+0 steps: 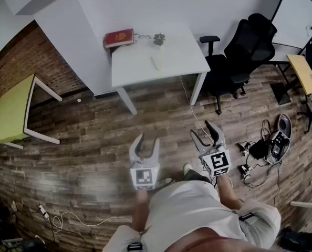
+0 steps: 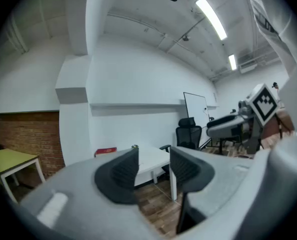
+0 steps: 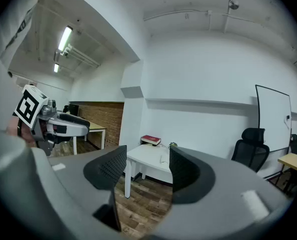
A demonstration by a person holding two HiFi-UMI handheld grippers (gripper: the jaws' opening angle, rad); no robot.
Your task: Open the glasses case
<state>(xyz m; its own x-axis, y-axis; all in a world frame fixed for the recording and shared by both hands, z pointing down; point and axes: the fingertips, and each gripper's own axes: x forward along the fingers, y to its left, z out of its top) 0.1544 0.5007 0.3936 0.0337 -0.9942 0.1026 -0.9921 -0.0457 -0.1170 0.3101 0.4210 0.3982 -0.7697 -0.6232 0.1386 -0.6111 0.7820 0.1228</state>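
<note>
A small pale oblong thing (image 1: 155, 63), possibly the glasses case, lies on the white table (image 1: 140, 67) far ahead; it is too small to tell if it is closed. It shows faintly on the table top (image 3: 163, 158) in the right gripper view. Both grippers hang in mid-air over the wooden floor, well short of the table. My left gripper (image 1: 148, 140) is open with nothing between its jaws (image 2: 153, 166). To its right, my right gripper (image 1: 201, 129) also stands open and empty (image 3: 146, 169). Each gripper view shows the other gripper at its edge.
A red box (image 1: 118, 37) and a small plant (image 1: 159, 38) sit at the table's far side. A black office chair (image 1: 240, 51) stands right of the table. A yellow-green table (image 1: 11, 109) is at the left; cables and devices (image 1: 269, 143) lie on the floor at the right.
</note>
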